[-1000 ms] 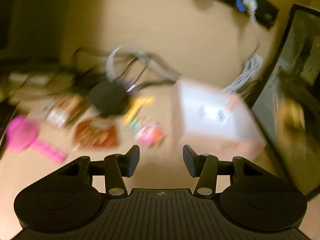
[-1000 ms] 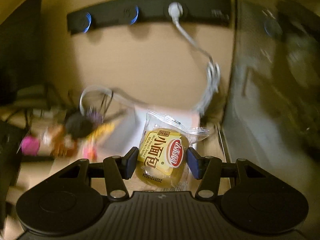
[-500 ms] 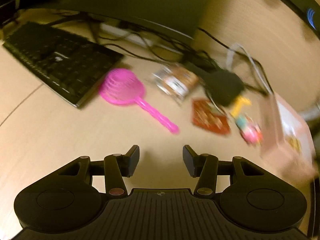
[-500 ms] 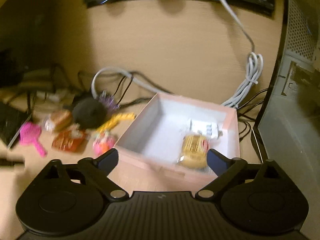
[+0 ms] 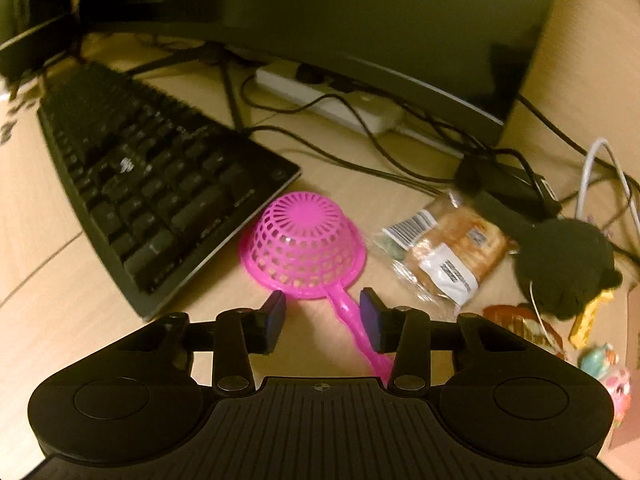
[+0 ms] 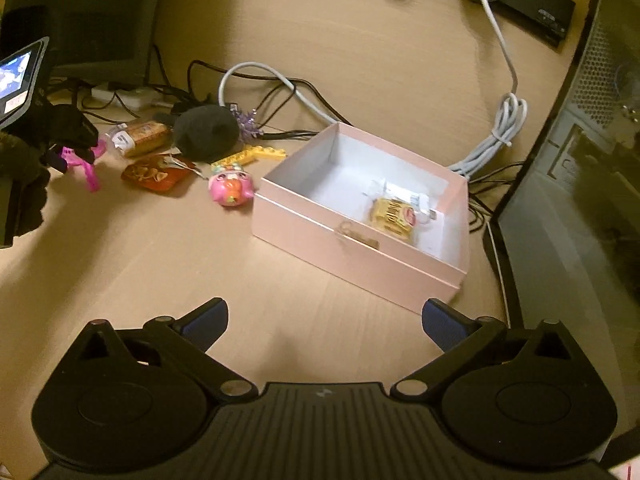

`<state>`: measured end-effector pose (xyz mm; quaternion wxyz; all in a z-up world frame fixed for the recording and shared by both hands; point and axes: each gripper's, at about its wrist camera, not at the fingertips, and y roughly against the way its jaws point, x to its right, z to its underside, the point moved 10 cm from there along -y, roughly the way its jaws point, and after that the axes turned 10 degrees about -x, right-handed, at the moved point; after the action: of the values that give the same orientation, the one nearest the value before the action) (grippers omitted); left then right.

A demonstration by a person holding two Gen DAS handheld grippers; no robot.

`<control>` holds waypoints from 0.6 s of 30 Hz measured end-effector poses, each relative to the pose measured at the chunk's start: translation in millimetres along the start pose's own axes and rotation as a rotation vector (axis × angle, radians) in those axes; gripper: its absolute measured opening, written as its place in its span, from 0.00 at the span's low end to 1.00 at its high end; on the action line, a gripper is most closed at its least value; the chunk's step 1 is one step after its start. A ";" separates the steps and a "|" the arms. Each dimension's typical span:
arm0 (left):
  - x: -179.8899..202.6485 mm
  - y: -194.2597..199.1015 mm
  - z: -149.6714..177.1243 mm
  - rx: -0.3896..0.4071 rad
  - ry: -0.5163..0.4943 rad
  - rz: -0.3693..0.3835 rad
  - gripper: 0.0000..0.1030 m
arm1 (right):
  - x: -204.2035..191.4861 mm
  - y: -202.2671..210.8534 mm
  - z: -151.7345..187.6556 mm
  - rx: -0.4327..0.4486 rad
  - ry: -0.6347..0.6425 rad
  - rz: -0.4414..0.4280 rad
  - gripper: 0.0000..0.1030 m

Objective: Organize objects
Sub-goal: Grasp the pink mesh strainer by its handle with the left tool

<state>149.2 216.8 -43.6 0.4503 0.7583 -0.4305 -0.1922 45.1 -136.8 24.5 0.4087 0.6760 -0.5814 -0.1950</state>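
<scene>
Pink box [image 6: 356, 248] held a yellow snack packet [image 6: 394, 216] | right gripper [image 6: 324, 320] fingers wide, empty, having just opened | left gripper [image 5: 322, 316] fingers narrowing around pink strainer [image 5: 304, 244] handle on counter [image 6: 160, 264], not touching.

Warm yellowish light falls on a pale wood tabletop [image 6: 360, 60] carrying a black keyboard [image 5: 160, 184], a dark monitor [image 5: 360, 12] and a computer tower [image 6: 592, 140].

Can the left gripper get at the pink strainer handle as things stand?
Probably yes. The left gripper hangs right over the pink strainer's handle, which runs between its jaws; these have just been closing and do not press on it yet. Nothing lies across the handle.
</scene>
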 end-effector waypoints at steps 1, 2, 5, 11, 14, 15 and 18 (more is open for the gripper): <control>2.7 1.8 1.9 0.010 -0.035 0.001 0.30 | 2.1 -1.0 0.1 -0.002 -0.006 0.002 1.00; 6.1 4.0 4.4 0.021 -0.078 0.006 0.24 | 3.8 -2.3 -0.3 -0.003 -0.012 0.003 1.00; 10.7 12.5 19.7 0.046 -0.212 0.019 0.18 | 4.4 -6.6 -2.7 -0.002 -0.021 -0.004 1.00; -6.8 42.0 62.4 0.014 -0.281 0.125 0.18 | -13.1 -15.2 -10.5 0.011 0.003 -0.060 1.00; -19.8 55.4 84.8 -0.014 -0.286 0.174 0.19 | -24.3 -20.4 -12.3 0.010 0.014 -0.095 1.00; -26.8 59.3 89.9 -0.010 -0.278 0.165 0.22 | -28.3 -21.7 -12.9 0.009 0.016 -0.106 1.00; -40.8 63.2 93.9 0.004 -0.242 0.144 0.30 | -40.9 -24.3 -14.4 0.005 0.024 -0.141 1.00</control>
<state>32.4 187.8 -42.8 0.4061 0.6976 -0.5353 -0.2487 60.8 -93.7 5.4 0.3992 0.7187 -0.5277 -0.2138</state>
